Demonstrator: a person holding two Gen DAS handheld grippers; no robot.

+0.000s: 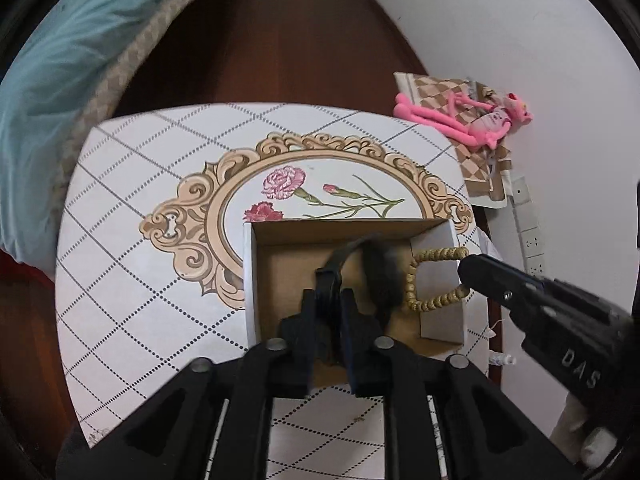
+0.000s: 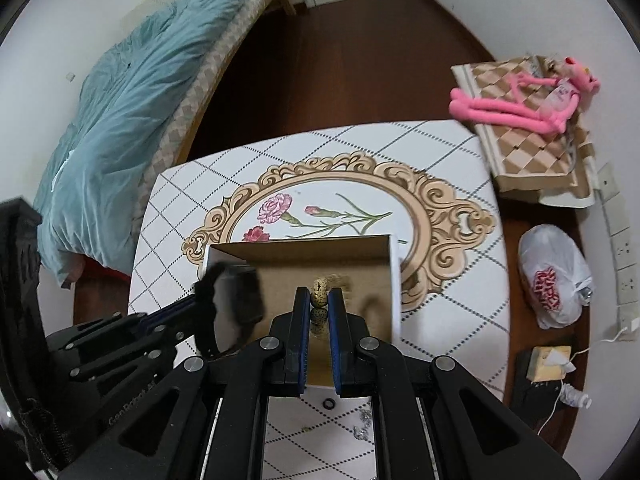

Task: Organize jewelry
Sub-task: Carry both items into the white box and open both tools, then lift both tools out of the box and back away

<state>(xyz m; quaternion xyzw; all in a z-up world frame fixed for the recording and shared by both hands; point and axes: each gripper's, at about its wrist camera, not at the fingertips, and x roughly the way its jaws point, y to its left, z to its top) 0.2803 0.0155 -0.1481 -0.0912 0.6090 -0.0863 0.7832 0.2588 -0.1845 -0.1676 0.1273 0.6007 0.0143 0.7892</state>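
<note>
An open cardboard box (image 1: pixel 356 232) stands on the patterned table (image 1: pixel 140 208); it also shows in the right wrist view (image 2: pixel 304 248). My left gripper (image 1: pixel 329 298) is shut on a black band (image 1: pixel 340 260) and holds it over the box. My right gripper (image 2: pixel 320 298) is shut on a tan beaded bracelet (image 2: pixel 320 290), also over the box. The bracelet (image 1: pixel 424 280) hangs at the box's right side in the left wrist view, held by the right gripper (image 1: pixel 466 270). The left gripper (image 2: pixel 200 296) with the black band (image 2: pixel 212 280) shows at the left in the right wrist view.
A small black ring (image 2: pixel 328 403) and a silvery chain (image 2: pixel 362 424) lie on the table near me. A pink plush toy (image 2: pixel 520 108) lies on a checkered box at the right. A white plastic bag (image 2: pixel 554 276) is on the floor. A bed with a blue quilt (image 2: pixel 120 120) stands left.
</note>
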